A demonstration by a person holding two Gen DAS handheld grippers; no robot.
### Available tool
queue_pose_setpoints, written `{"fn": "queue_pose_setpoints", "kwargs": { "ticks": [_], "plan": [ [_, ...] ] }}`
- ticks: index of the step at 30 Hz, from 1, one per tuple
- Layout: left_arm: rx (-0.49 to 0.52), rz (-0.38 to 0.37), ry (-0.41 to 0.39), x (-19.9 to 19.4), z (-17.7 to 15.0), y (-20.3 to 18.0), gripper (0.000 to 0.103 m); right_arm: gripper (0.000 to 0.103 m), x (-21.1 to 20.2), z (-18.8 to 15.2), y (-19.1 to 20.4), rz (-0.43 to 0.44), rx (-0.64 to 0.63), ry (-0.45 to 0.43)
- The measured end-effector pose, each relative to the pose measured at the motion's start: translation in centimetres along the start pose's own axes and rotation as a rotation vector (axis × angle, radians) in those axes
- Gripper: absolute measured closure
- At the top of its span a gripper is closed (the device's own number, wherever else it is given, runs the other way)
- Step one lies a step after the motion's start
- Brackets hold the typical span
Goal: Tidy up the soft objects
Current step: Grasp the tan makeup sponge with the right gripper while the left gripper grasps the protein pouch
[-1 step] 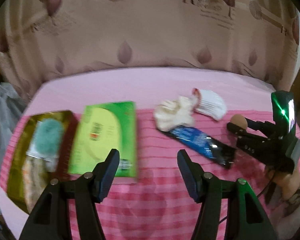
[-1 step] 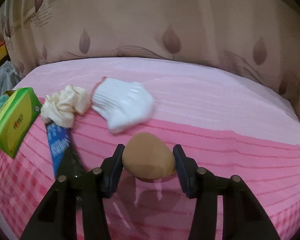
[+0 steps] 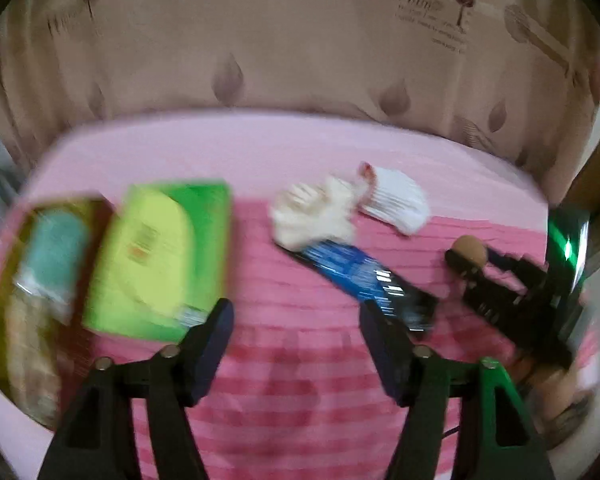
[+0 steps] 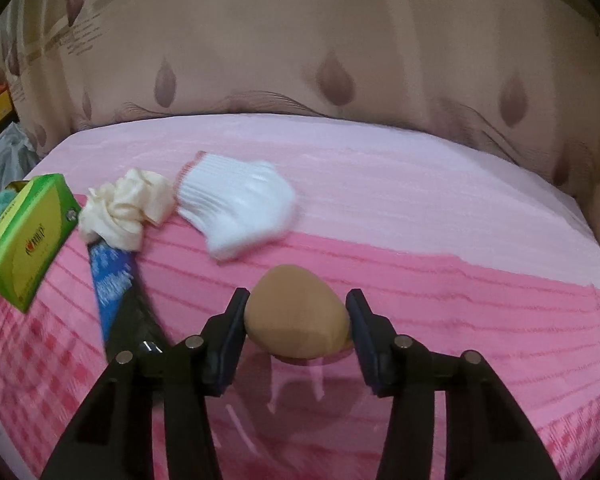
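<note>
My right gripper [image 4: 296, 316] is shut on a tan egg-shaped sponge [image 4: 296, 316] just above the pink cloth; it shows in the left wrist view [image 3: 470, 250] too. A white knit glove [image 4: 236, 208] and a cream scrunchie [image 4: 126, 208] lie beyond it, on the left. My left gripper [image 3: 296, 328] is open and empty over the cloth. A gold tray [image 3: 4, 280] at the left holds a teal fluffy item [image 3: 54, 240] and another soft piece.
A green tissue box [image 3: 160, 256] lies beside the tray. A blue and black packet [image 3: 364, 276] lies under the scrunchie [image 3: 312, 216]. The glove [image 3: 396, 200] is behind it. A patterned beige curtain [image 4: 340, 60] hangs behind the table.
</note>
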State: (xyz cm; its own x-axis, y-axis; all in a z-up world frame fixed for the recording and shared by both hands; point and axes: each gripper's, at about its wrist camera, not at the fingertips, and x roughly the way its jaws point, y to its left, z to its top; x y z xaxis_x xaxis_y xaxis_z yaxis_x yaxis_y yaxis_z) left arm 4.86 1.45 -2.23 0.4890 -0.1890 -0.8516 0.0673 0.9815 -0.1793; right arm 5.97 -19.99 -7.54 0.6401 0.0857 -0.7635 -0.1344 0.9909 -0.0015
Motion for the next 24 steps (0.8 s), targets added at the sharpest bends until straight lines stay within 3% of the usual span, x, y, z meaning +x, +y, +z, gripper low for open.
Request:
{"fn": "queue_pose_setpoints", "kwargs": {
  "ticks": [3, 8, 11, 18, 24],
  "plan": [
    [-0.131, -0.098, 0.122, 2.7, 0.7, -0.6, 0.033, 0.057, -0.8, -1.3, -2.4, -0.019, 0.036, 0.014],
    [-0.279, -0.121, 0.196, 5.7, 2.1, -2.4, 0.033, 0.057, -2.1, -2.8, -5.5, -0.006, 0.103, 0.015],
    [-0.324, -0.089, 0.210, 7.2, 2.9, -3.8, 0.033, 0.057, -2.1, -3.0, -6.1, 0.025, 0.134, 0.012],
    [-0.408, 0.069, 0.192, 9.5, 3.4, -5.3, 0.033, 0.056, -1.7, -3.1, -6.0, 0.040, 0.124, 0.027],
    [-0.376, 0.114, 0.198, 11.1, 2.7, -6.4, 0.033, 0.056, -1.5, -3.0, -6.2, 0.055, 0.138, 0.029]
  ]
}}
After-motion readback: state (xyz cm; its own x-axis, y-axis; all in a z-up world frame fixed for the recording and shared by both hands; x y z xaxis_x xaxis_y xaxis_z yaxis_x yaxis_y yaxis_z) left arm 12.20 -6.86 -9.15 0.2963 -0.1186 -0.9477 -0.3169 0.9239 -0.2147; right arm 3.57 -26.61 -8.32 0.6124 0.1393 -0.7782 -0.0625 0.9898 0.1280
